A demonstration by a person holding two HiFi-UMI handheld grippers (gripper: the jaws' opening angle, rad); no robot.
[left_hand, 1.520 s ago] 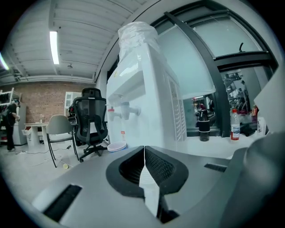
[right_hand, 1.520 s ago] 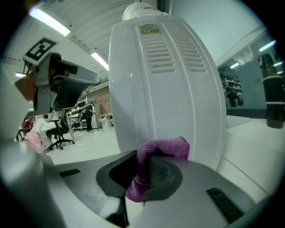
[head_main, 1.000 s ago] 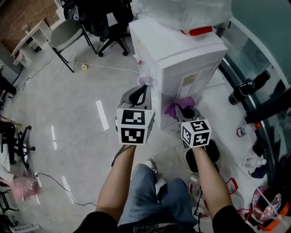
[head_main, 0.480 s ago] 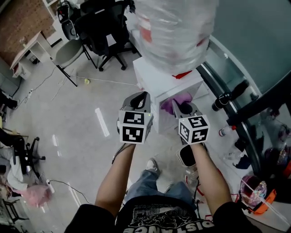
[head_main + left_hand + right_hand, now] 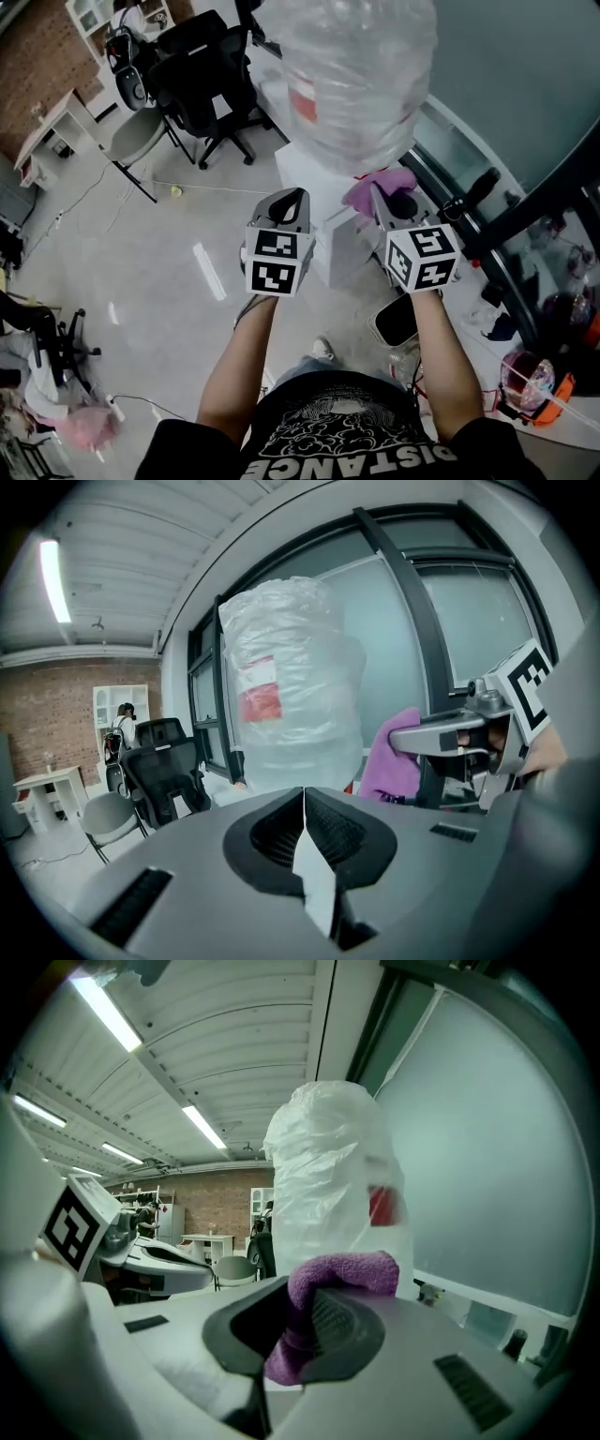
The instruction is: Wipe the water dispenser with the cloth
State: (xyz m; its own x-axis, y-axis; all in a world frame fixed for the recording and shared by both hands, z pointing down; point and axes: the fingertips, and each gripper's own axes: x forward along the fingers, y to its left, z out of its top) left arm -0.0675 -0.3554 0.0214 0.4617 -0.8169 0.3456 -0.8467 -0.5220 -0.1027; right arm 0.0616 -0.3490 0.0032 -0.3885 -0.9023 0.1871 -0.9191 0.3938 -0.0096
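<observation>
Where the right tool grips, purple cloth bunches

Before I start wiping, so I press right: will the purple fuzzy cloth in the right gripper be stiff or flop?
Probably floppy: the purple fuzzy cloth folds over the right gripper and droops between its jaws. Likely light, since that small pinch holds it all up. Its fuzzy pile should grip rather than slide on the white water dispenser.
</observation>
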